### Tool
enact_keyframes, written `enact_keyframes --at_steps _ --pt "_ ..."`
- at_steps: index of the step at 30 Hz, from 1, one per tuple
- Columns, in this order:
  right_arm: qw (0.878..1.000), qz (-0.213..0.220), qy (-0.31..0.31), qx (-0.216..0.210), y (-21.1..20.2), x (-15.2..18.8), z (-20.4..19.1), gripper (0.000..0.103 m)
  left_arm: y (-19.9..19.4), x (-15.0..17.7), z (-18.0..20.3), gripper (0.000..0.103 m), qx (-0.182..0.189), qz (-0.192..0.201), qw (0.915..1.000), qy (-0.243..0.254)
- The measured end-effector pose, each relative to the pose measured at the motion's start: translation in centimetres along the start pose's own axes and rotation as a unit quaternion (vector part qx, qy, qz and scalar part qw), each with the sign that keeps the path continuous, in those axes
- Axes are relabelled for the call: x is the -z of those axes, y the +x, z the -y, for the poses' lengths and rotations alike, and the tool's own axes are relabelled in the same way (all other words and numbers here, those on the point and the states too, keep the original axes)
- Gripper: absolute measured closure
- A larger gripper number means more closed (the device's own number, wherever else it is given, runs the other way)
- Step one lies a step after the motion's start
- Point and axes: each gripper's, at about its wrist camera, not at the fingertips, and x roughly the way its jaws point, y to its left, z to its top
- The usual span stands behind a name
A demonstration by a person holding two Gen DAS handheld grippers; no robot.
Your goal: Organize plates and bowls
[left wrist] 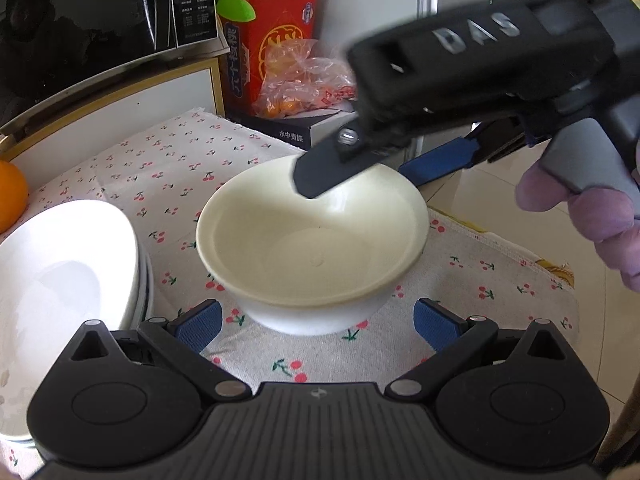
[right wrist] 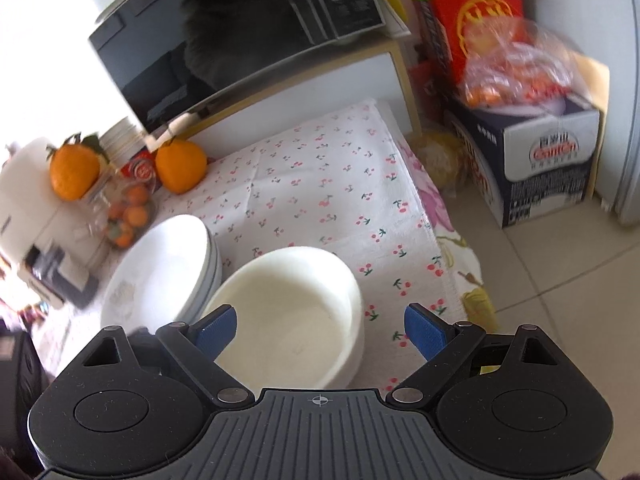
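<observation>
Cream bowl (left wrist: 312, 236) sat upright on the cherry-print cloth (left wrist: 492, 280) covering the bench, near its right edge. Stack of white plates (left wrist: 68, 280) stood just left of the bowl, on the same cloth.

Left tongs (left wrist: 316, 326) were spread wide, blue pads flanking the bowl's near side, holding nothing.

Right tongs (right wrist: 320, 334) were also spread wide and not closed on anything. One finger hung over the bowl's interior, the other outside the far rim. Whether either touched the rim could not be told.

An orange (right wrist: 181, 165) rested at the back of the bench below the microwave (right wrist: 224, 40). A bag of oranges (left wrist: 304, 80) lay on a box beyond the cloth.
</observation>
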Motion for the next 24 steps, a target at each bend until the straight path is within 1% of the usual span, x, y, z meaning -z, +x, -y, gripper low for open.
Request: enact_keyframes --at_steps 5,9,13,15,24 --pt "0.999 0.000 0.052 0.001 0.6 -0.3 0.5 0.010 0.2 -0.2 0.3 0.001 0.000 0.000 1.0000 -0.007" --pt "0.997 -0.001 0.082 -0.008 0.9 -0.5 0.7 0.011 0.3 -0.5 0.3 0.003 -0.002 0.003 0.9999 -0.015" --pt "0.996 0.003 0.089 -0.009 1.0 -0.7 0.6 0.012 0.4 -0.6 0.3 0.008 -0.004 0.002 0.9998 -0.017" --pt "0.996 0.000 0.089 -0.013 1.2 -0.7 0.4 0.018 0.4 -0.6 0.3 0.010 -0.006 0.002 0.9999 -0.016" --pt "0.997 0.004 0.078 -0.001 1.0 -0.7 0.0 0.021 0.6 -0.9 0.4 0.011 -0.008 -0.003 0.9999 -0.014"
